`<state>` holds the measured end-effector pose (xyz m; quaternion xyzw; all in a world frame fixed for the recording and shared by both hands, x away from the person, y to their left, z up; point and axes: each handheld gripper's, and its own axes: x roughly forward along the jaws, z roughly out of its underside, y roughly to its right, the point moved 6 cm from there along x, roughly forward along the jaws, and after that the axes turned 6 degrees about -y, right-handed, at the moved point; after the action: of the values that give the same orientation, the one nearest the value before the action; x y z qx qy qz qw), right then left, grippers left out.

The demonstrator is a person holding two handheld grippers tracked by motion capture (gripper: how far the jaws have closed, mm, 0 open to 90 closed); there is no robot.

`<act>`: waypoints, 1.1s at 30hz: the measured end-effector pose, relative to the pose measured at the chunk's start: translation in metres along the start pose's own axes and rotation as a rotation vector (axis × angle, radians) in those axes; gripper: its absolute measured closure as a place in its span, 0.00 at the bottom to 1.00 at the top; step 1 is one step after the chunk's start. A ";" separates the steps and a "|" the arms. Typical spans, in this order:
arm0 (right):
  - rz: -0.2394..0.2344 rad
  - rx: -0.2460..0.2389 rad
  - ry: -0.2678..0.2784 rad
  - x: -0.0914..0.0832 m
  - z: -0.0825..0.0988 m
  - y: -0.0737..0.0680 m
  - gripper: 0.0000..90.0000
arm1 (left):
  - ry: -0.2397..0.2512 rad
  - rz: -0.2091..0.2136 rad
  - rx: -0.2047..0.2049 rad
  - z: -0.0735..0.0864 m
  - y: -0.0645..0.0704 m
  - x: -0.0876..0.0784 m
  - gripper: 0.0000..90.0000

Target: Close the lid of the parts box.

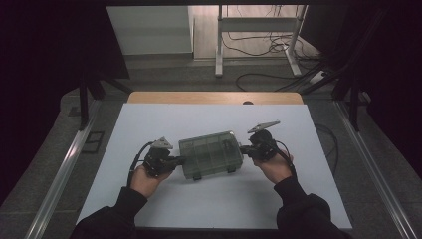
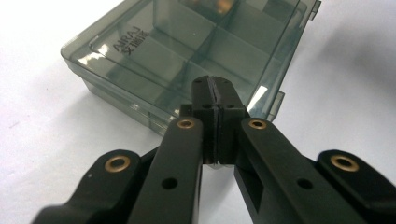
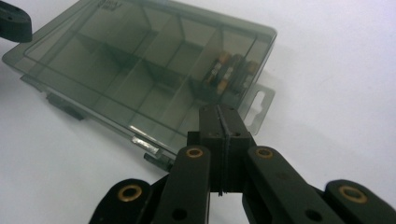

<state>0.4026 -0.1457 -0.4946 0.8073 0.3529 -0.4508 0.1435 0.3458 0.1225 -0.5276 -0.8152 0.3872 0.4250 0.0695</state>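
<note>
High view looks down on the table; both gripper views closely face the shared box [image 1: 211,155] from opposite ends.

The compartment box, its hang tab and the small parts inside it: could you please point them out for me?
compartment box [image 1: 211,155]: high view, middle of its closed lid.
hang tab [image 3: 263,100]: right gripper view, clear tab at the box's end.
small parts [image 3: 231,73]: right gripper view, in an end compartment.

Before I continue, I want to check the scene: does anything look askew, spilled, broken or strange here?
Nothing stands out. The smoky transparent plastic compartment box lies flat and closed on the white table, slightly turned. A few small cylindrical parts sit inside one end compartment. The left gripper and right gripper are at its ends, jaws shut.
</note>
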 end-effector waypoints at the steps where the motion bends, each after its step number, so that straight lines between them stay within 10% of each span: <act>1: 0.001 -0.004 -0.005 0.001 0.001 0.000 0.99 | -0.004 -0.001 0.001 0.001 0.000 0.001 0.99; 24: 0.002 -0.031 -0.077 0.019 0.012 -0.007 0.99 | -0.056 0.009 0.046 0.015 0.024 0.008 0.99; 33: 0.010 -0.028 -0.081 0.019 0.013 -0.008 0.99 | -0.159 -0.010 0.052 0.033 0.034 0.025 0.99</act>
<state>0.3951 -0.1385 -0.5165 0.7879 0.3490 -0.4774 0.1716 0.3094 0.0996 -0.5596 -0.7786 0.3875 0.4779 0.1233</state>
